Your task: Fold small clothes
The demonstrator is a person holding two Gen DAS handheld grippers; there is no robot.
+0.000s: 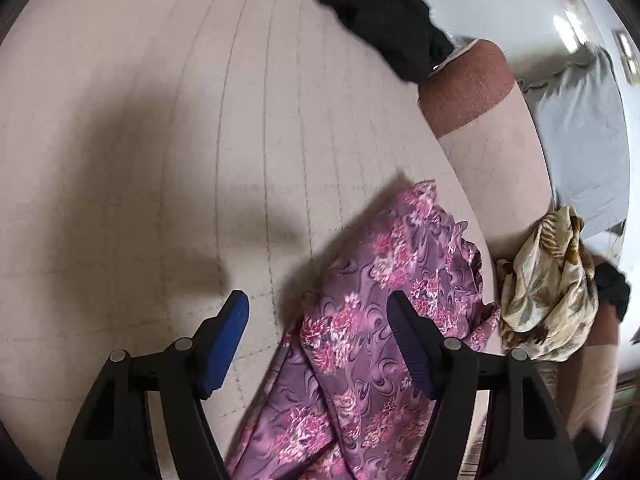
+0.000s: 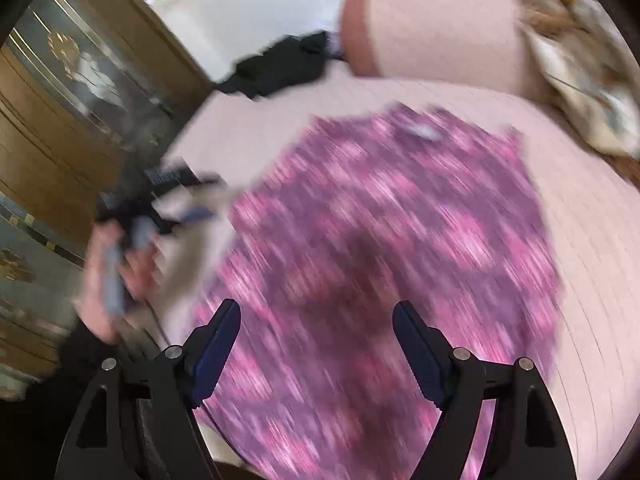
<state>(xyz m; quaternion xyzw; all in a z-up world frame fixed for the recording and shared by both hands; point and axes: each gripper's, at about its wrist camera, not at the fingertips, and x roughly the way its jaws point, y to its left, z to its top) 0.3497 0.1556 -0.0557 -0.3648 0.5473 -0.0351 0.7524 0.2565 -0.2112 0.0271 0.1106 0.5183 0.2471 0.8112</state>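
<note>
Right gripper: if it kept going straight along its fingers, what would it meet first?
Probably the purple floral garment spread on the pink bed cover; the right gripper is open above it, though blur hides depth.

Purple floral garment on the pale quilted surface

The purple garment (image 1: 360,344) with pink flower print lies bunched and creased near the surface's edge (partly folded over itself in the left wrist view); the right wrist view shows it (image 2: 384,248) spread wider, heavily motion-blurred.
</note>
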